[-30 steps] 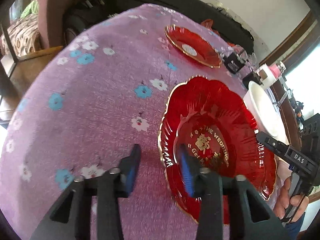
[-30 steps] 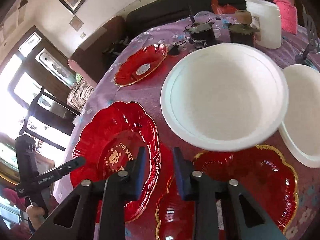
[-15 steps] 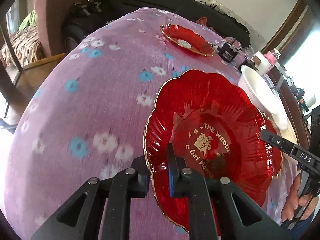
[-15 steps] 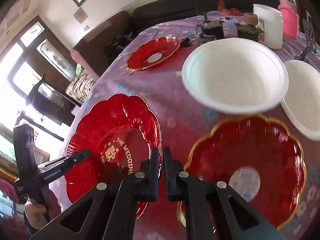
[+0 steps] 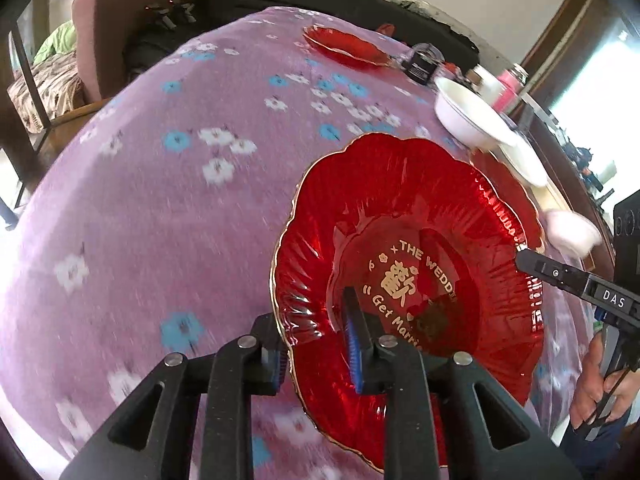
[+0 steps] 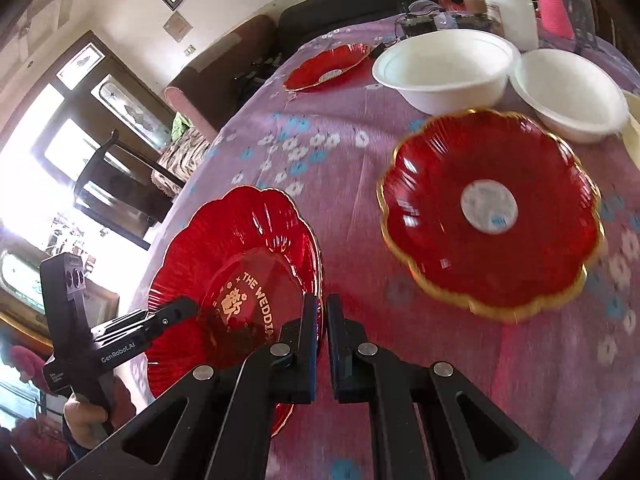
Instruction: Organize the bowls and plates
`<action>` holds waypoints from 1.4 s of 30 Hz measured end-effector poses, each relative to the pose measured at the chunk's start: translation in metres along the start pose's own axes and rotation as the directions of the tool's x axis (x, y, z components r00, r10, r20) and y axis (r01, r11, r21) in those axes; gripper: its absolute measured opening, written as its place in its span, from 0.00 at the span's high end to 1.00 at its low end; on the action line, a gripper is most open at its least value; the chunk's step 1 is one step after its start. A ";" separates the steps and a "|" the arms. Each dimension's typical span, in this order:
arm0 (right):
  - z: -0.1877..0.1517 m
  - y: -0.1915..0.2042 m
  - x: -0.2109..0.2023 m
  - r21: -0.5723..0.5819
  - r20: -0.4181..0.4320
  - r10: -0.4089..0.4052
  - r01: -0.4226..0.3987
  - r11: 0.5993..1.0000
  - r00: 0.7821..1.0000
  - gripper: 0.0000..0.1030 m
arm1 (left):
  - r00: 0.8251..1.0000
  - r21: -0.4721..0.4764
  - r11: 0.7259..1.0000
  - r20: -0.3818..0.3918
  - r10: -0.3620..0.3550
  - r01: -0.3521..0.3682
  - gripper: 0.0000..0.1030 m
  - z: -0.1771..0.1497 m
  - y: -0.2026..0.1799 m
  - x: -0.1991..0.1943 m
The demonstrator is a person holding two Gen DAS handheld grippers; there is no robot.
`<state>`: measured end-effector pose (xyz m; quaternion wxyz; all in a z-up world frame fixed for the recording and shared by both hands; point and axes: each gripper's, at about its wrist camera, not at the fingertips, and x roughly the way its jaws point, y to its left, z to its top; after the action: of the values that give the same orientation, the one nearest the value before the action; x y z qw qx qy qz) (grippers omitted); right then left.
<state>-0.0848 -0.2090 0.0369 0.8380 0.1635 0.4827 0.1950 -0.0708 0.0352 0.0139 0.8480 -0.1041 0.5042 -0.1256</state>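
Your right gripper [image 6: 323, 340] has its two fingers pinched on the near rim of the red wedding plate [image 6: 236, 276], so that edge sits between the pads with barely any gap showing. Your left gripper [image 5: 320, 344] is working the same plate [image 5: 408, 264] from the opposite side: one finger is under or outside the gold rim, the other rests on the inside of the dish, and there's visible space between the pads. Honestly I can't say from that view whether the left one is gripping or just straddling the edge.

The plate looks tilted and raised over the purple flowered tablecloth [image 5: 168, 208], with the gold "THE WEDDING" lettering facing up.

Going outward in the right wrist view, a second red plate [image 6: 492, 212] with a white sticker in the middle lies flat on the cloth just beyond and to the right of the held one, not touching it. Behind it are two white bowls [image 6: 444, 68] side by side, nearly touching each other. A third red plate [image 6: 328, 66] sits farther back near the table's far edge, left of the bowls. Past the bowls there's a white container [image 6: 510, 12] and something pink [image 6: 554, 0] beside it.
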 end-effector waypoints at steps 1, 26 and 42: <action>-0.005 -0.001 -0.004 -0.001 0.004 -0.001 0.001 1.000 1.000 0.94 | 1.000 0.006 1.000 -0.004 -0.007 0.007 0.79 -0.004 -0.003 -0.001; -0.038 -0.090 -0.077 0.188 0.137 -0.035 0.008 0.982 0.990 0.89 | 0.998 0.028 0.998 0.036 -0.055 0.054 0.44 -0.020 -0.004 -0.021; 0.008 -0.111 -0.086 0.219 0.206 -0.085 0.038 0.975 0.975 0.79 | 0.999 0.165 0.986 0.032 -0.017 0.011 0.43 0.031 -0.055 -0.043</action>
<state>-0.0982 -0.3485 0.0537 0.8683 0.2575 0.4127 0.0971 -0.0689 -0.0014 0.0812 0.8612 -0.0390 0.4771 -0.1710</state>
